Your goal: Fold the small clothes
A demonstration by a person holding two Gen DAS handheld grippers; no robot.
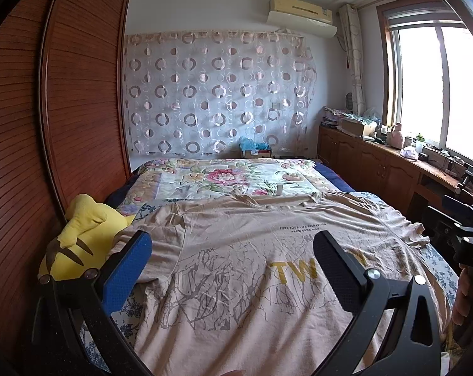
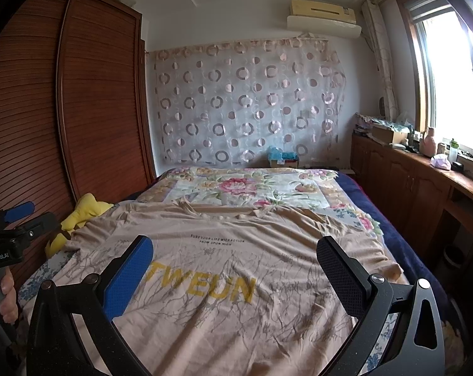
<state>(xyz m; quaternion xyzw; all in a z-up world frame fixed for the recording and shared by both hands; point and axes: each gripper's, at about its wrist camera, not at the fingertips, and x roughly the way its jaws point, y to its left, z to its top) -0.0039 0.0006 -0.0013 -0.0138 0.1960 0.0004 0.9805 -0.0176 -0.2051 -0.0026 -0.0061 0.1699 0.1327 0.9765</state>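
Note:
A beige T-shirt (image 1: 236, 266) (image 2: 230, 266) with yellow letters and a grey branch print lies spread flat on the bed, front up, collar toward the far end. My left gripper (image 1: 233, 244) hovers open above its left half, nothing between the blue finger (image 1: 126, 272) and the black finger (image 1: 340, 269). My right gripper (image 2: 235, 247) is open too, held over the shirt's middle and right half. The other tool shows at each view's edge, the right gripper (image 1: 468, 238) in the left wrist view and the left gripper (image 2: 13, 235) in the right wrist view, each held by a hand.
A yellow plush toy (image 1: 76, 238) (image 2: 79, 216) lies at the bed's left edge against the wooden wardrobe (image 1: 48, 125). A floral quilt (image 1: 224, 178) covers the far half of the bed. A wooden counter (image 1: 393, 163) with clutter runs under the window on the right.

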